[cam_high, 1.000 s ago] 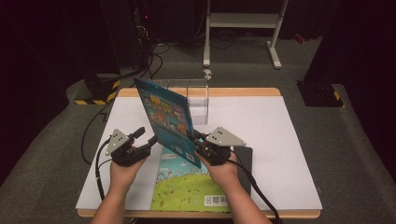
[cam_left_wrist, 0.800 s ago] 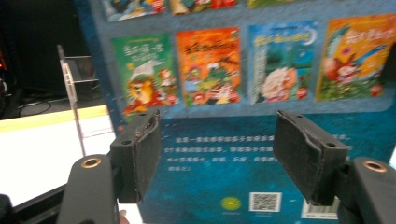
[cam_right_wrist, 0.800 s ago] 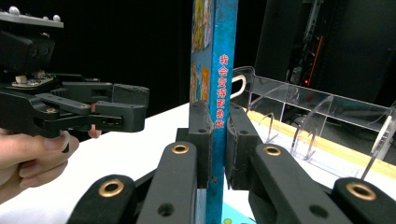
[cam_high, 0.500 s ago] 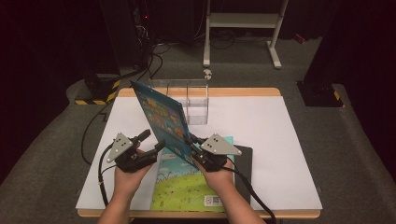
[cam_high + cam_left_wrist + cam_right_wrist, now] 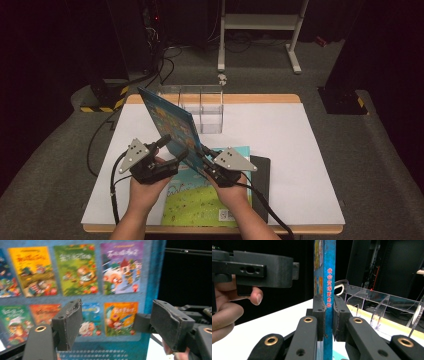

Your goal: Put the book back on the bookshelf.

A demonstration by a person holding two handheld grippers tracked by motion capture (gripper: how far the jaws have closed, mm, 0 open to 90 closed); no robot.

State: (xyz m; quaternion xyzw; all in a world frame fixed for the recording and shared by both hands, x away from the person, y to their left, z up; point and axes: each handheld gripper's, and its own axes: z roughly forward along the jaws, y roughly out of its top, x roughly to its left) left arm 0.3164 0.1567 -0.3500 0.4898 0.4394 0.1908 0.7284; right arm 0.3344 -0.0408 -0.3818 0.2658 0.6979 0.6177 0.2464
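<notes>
A blue picture book (image 5: 170,122) stands tilted above the table, its cover of small pictures facing left. My right gripper (image 5: 204,156) is shut on its lower edge; in the right gripper view the pads (image 5: 319,312) clamp the blue spine (image 5: 329,277). My left gripper (image 5: 169,149) hangs just left of the cover. Its jaws have just been opening and stand apart in front of the book (image 5: 82,270) with nothing between the pads (image 5: 72,320). A second book (image 5: 200,200) with a green cover lies flat under both hands.
A clear plastic divider rack (image 5: 200,107) stands at the back of the white tabletop (image 5: 300,150), just beyond the raised book. A flat black item (image 5: 260,175) lies beside the flat book on the right. Cables trail from both grippers toward the front edge.
The left hand has lifted a little and drawn slightly right beside the book, its jaws wider. The right gripper keeps its hold on the book and has barely moved.
</notes>
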